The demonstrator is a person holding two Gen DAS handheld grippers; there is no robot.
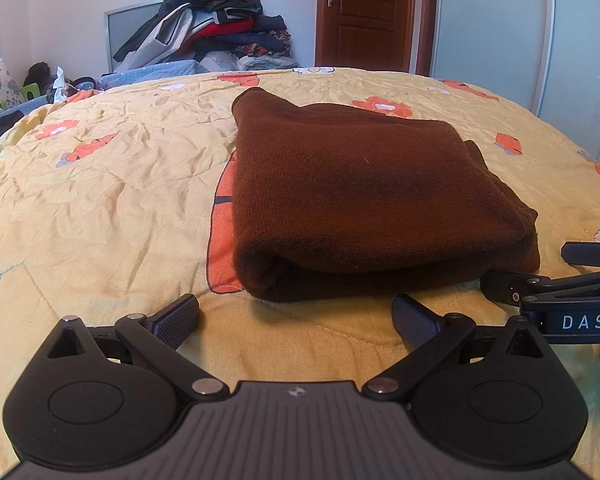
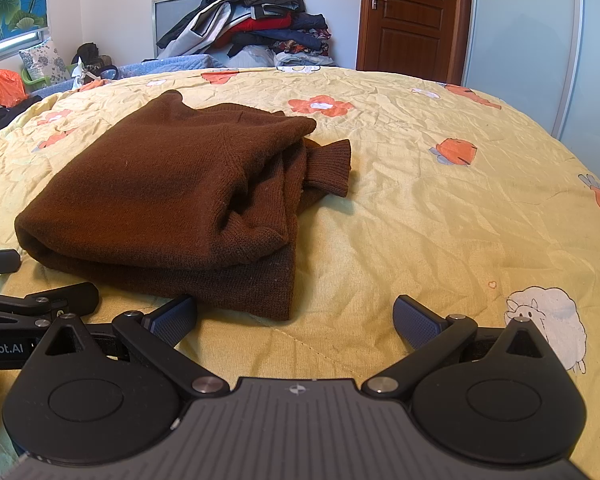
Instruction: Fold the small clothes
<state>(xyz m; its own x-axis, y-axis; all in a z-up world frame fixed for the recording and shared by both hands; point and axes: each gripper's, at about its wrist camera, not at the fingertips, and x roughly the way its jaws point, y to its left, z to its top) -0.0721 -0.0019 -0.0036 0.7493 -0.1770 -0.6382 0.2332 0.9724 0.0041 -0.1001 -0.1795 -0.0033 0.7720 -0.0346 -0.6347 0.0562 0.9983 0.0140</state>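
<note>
A brown knitted sweater lies folded in a thick bundle on the yellow flowered quilt. In the right wrist view the sweater sits to the left, with a ribbed cuff poking out of its right side. My left gripper stands open just short of the sweater's near fold, nothing between its fingers. My right gripper is open too, close to the bundle's near right corner, holding nothing. In the left wrist view the right gripper shows from the side, beside the sweater's right corner.
A tall pile of clothes rises behind the far edge of the bed. A brown door and a pale sliding wardrobe stand at the back right. Bags and cushions clutter the far left. Bare quilt stretches right of the sweater.
</note>
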